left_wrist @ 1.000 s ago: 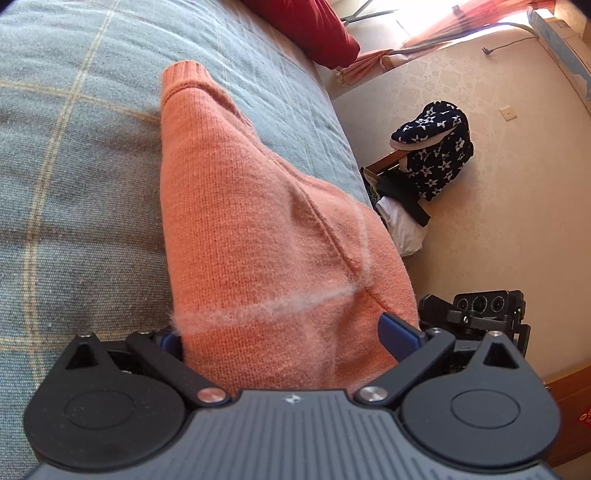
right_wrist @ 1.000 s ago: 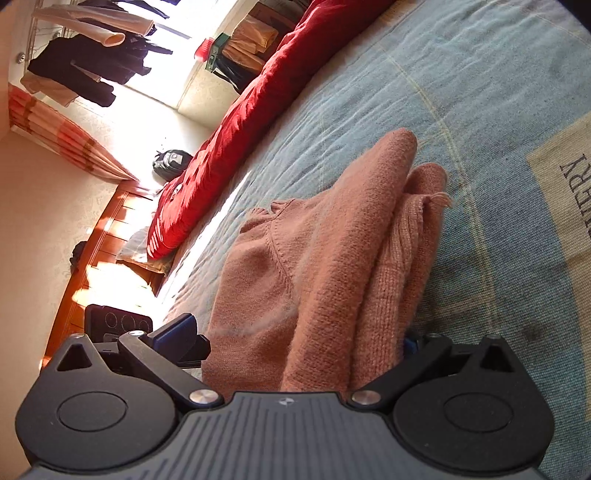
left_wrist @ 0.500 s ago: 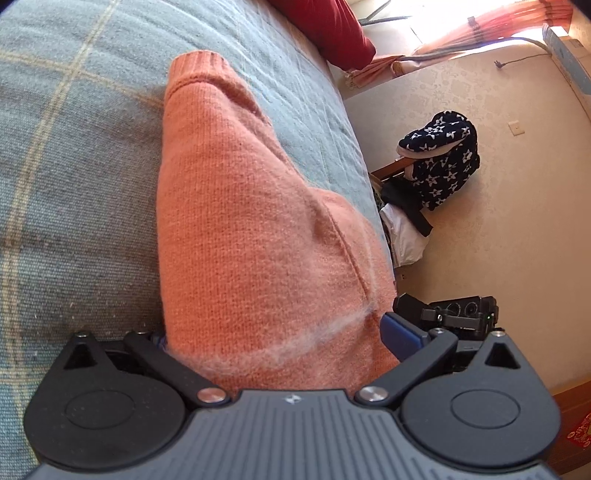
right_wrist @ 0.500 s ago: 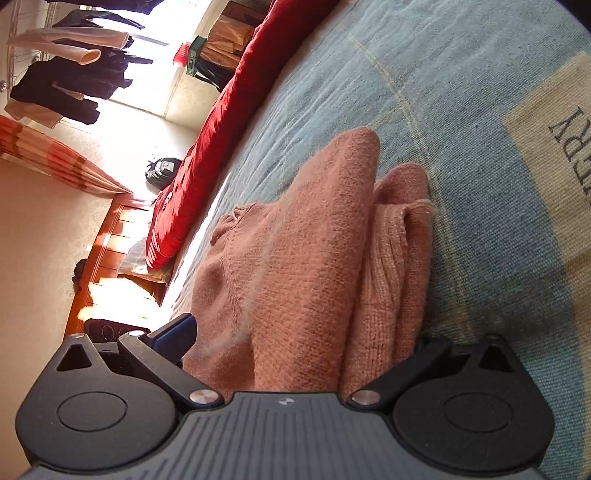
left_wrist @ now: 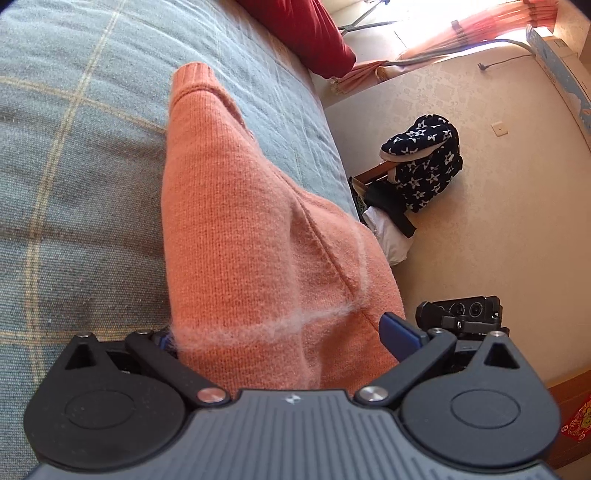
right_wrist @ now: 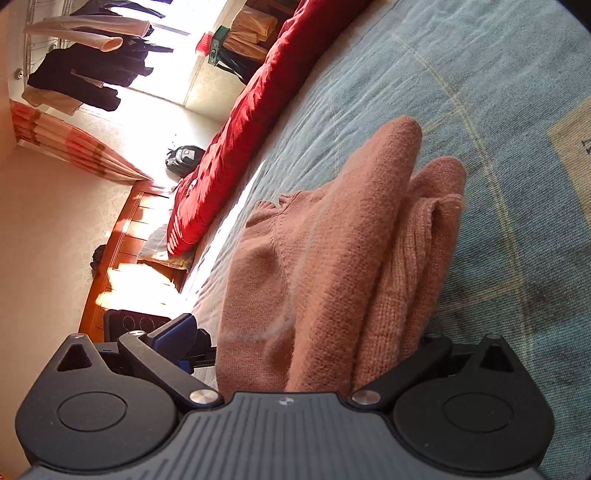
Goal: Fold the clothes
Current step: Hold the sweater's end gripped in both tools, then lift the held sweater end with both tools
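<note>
The fuzzy orange knitted sweater [left_wrist: 236,236] is lying folded on the blue checked bed [left_wrist: 74,155], filling the spread left tool [left_wrist: 280,332], while the right tool [right_wrist: 306,343], also spread, is showing the stacked ribbed layers and a red quilt [right_wrist: 236,122] ahead.

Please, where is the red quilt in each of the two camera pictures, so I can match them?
Left wrist view: the red quilt is at the top centre, at the far edge of the bed.
Right wrist view: the red quilt runs diagonally through the upper middle.
Shared landmark: the orange sweater on the blue bedcover.
</note>
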{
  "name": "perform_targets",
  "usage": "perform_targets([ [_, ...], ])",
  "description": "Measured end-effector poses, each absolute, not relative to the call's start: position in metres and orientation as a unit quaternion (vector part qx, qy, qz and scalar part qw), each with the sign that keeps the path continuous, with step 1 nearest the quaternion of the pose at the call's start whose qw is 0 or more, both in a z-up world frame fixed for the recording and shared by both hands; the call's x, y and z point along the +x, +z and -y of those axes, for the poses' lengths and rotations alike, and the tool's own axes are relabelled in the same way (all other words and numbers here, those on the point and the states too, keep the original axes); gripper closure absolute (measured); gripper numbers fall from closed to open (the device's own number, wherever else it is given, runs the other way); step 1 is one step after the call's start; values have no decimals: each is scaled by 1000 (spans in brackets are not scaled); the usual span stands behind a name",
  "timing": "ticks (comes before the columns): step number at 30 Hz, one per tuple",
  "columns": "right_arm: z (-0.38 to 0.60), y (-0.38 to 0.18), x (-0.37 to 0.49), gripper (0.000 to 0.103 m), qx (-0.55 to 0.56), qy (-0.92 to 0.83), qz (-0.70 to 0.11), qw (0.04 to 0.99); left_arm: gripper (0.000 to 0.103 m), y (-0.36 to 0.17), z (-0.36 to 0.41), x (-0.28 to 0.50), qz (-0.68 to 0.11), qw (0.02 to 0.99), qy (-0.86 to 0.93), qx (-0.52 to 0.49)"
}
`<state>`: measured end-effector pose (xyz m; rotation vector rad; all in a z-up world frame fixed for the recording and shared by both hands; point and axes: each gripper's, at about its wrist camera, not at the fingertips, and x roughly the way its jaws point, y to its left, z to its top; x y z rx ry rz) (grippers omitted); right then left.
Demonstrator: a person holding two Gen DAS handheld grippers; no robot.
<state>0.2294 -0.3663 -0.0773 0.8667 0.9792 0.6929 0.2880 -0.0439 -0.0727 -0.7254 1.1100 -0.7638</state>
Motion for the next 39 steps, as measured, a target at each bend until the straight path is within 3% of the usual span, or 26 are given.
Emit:
perform_targets([
  [16, 279, -40, 217, 0, 342, 360, -460, 736, 3, -41, -34, 246, -461, 755, -321, -340],
  [39, 67, -9, 224, 0, 284, 460, -485, 687, 3, -7, -227, 180, -405, 800, -225, -380],
])
